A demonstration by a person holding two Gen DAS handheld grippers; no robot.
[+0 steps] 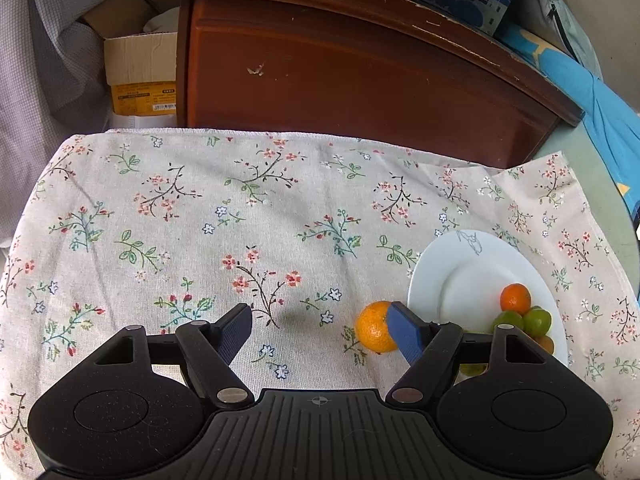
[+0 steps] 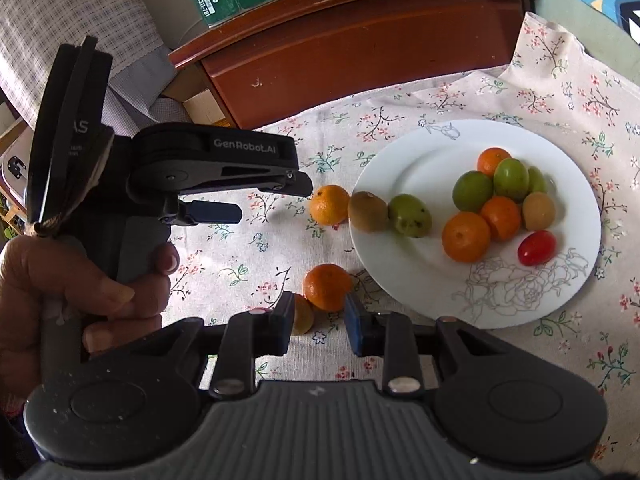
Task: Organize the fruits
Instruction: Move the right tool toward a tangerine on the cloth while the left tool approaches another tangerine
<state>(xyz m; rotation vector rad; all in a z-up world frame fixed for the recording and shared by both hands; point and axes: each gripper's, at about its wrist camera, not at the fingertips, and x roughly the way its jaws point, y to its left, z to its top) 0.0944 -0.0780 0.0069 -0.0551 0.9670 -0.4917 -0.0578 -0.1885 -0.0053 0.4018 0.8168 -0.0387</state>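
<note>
A white plate (image 2: pixel 420 272) on the floral cloth holds several oranges, green fruits, a kiwi (image 2: pixel 538 211) and a red tomato (image 2: pixel 537 247). A kiwi (image 2: pixel 367 211) and a green fruit (image 2: pixel 409 216) sit at its left rim. An orange (image 2: pixel 329 204) lies on the cloth left of the plate; in the left wrist view this orange (image 1: pixel 372 332) is just beyond my open left gripper (image 1: pixel 320 330), by its right finger. Another orange (image 2: pixel 326 286) lies just ahead of my open right gripper (image 2: pixel 318 326). A small yellowish fruit (image 2: pixel 302 314) lies beside its left finger.
A dark wooden cabinet (image 1: pixel 360 80) stands behind the table's far edge. A cardboard box (image 1: pixel 140 76) sits at its left. The plate (image 1: pixel 460 280) is at the right in the left wrist view. The left gripper and the hand holding it (image 2: pixel 100 280) fill the left side of the right wrist view.
</note>
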